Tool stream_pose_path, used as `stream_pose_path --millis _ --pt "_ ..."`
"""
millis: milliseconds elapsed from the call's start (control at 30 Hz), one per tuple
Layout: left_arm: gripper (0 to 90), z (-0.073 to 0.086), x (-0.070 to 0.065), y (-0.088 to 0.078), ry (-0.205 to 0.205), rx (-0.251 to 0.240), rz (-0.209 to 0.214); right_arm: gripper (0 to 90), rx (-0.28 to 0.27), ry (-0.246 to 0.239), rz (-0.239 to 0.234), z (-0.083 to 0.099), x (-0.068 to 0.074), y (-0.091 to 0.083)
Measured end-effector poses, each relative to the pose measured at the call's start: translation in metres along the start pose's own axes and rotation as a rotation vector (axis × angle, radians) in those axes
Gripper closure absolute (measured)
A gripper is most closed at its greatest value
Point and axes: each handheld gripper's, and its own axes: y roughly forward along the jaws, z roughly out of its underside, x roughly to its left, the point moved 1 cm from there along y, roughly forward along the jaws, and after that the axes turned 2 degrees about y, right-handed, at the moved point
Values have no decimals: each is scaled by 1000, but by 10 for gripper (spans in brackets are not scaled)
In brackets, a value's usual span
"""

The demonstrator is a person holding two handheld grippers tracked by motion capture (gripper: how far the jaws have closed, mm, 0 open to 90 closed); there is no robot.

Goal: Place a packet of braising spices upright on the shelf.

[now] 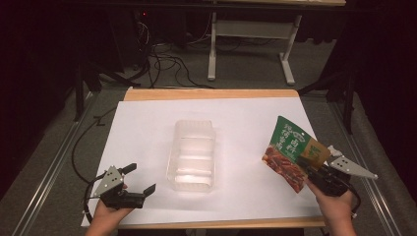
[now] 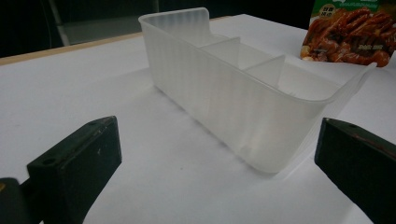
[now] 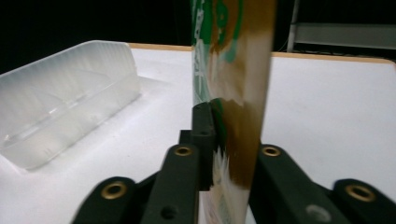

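A clear plastic tray (image 1: 192, 155) with compartments stands in the middle of the white table; the left gripper view shows its dividers (image 2: 243, 88) close ahead. My left gripper (image 1: 140, 179) rests low at the front left, open and holding nothing, its jaws wide apart either side of the tray's near end (image 2: 219, 154). My right gripper (image 1: 307, 172) at the front right is shut on a green and brown snack packet (image 1: 291, 150), held up off the table and tilted. In the right gripper view the packet (image 3: 233, 84) rises edge-on between the jaws.
The white sheet (image 1: 147, 128) covers a wooden tabletop (image 1: 211, 93). Beyond the table stand a white desk frame (image 1: 251, 34) and loose cables (image 1: 162, 61) on the grey floor. Dark curtains close both sides.
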Motion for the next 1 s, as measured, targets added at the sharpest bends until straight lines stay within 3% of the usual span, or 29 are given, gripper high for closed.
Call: stream_pose_path --millis 133,500,667,1000 --pt "11 1 -1 1 3 9 7 900 -2 -23 -14 -5 7 0" --pt "10 0 -1 1 -23 -10 -8 900 -52 -28 -81 -24 21 7" --pt "9 0 -2 -1 -8 -5 -15 900 -69 -60 -110 -38 33 15" --pt "9 0 3 -4 -25 -21 -16 900 -90 -60 -187 -59 64 44"
